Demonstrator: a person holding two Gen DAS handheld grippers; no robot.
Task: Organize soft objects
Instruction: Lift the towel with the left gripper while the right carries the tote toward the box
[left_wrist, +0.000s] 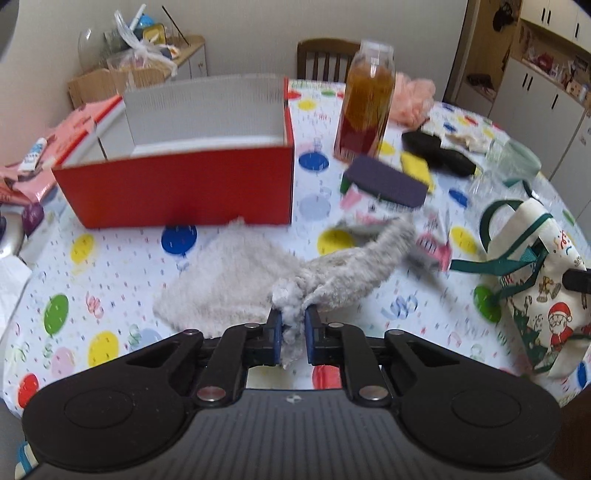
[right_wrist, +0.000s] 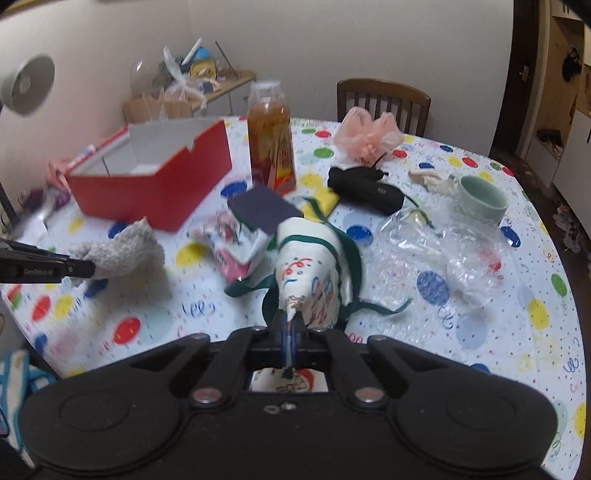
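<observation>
My left gripper (left_wrist: 293, 321) is shut on a fluffy grey cloth (left_wrist: 236, 277) that trails onto the table in front of the open red box (left_wrist: 177, 184). In the right wrist view the grey cloth (right_wrist: 122, 251) hangs from the left gripper at the left edge. My right gripper (right_wrist: 290, 325) is shut on a white Christmas tote bag (right_wrist: 310, 266) with green straps; the bag also shows in the left wrist view (left_wrist: 539, 295). The red box (right_wrist: 155, 181) stands open at the back left.
A tall bottle of amber liquid (left_wrist: 365, 107) stands right of the box. A purple sponge (left_wrist: 384, 181), a yellow cloth (left_wrist: 415, 168), black cloth (right_wrist: 365, 188), pink mesh puff (right_wrist: 365, 136), green mug (right_wrist: 480, 197) and crumpled clear plastic (right_wrist: 443, 251) lie on the balloon-print tablecloth (left_wrist: 110, 277). A chair (right_wrist: 384, 99) stands behind.
</observation>
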